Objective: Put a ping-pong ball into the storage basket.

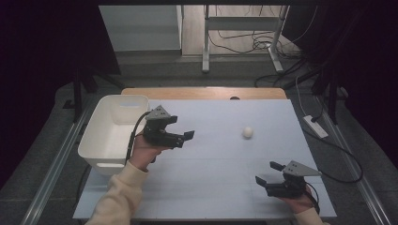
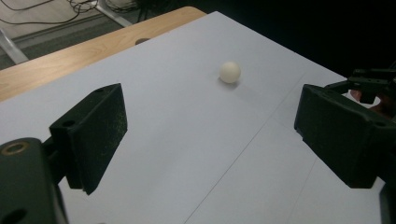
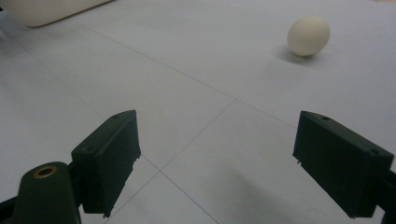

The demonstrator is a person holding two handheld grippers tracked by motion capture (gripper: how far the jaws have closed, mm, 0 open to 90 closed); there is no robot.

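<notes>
We see the egg lying free on the bench, ahead-right of our left tool and probably nearer the right tool; both gape empty.

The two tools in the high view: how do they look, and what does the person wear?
Both tools, left and right, are black with blocky jaws and a grey triangular top plate. A black cable trails from each. The person wears cream sleeves.
</notes>
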